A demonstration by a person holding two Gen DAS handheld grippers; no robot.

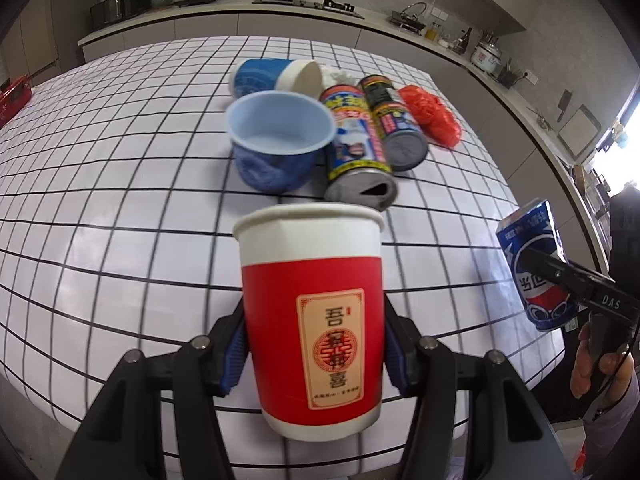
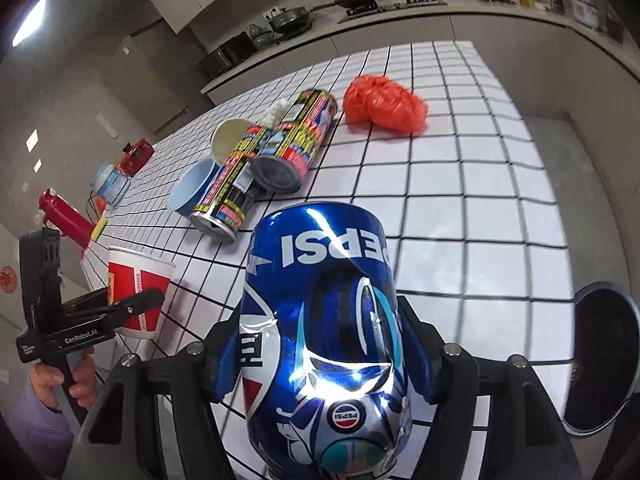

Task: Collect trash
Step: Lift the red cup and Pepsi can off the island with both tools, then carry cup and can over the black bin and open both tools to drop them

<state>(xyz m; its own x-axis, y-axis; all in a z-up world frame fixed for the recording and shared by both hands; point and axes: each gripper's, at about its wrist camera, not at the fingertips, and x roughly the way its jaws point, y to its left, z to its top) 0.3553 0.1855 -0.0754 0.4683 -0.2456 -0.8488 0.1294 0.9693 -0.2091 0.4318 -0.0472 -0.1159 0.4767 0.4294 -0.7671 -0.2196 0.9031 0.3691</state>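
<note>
Left gripper [image 1: 314, 354] is clamping a red-and-white paper cup [image 1: 310, 312] between its blue pads, cup upright and raised over the checked table [image 1: 120, 200]. Right gripper [image 2: 320, 344] is pinching a dented blue Pepsi can [image 2: 320, 320], its printed side facing the camera.

Left wrist view only: the right gripper from outside, at the far right beyond the table's edge, with the hand [image 1: 592, 364] wrapping its handle.

Right wrist view only: the left gripper from outside at the lower left, its hand [image 2: 68, 380] gripping the handle; a dark round pan [image 2: 604, 360] at the right; a red bottle [image 2: 64, 216] and a sponge [image 2: 99, 229] at the table's far-left edge.

Both views, still lying on the table: two yellow printed cans [image 1: 356, 136] side by side, a blue bowl [image 1: 276, 144] tipped over, a blue paper cup [image 1: 276, 76] on its side, a crumpled red bag [image 1: 432, 114].

Both grippers are pointing steeply downward.
</note>
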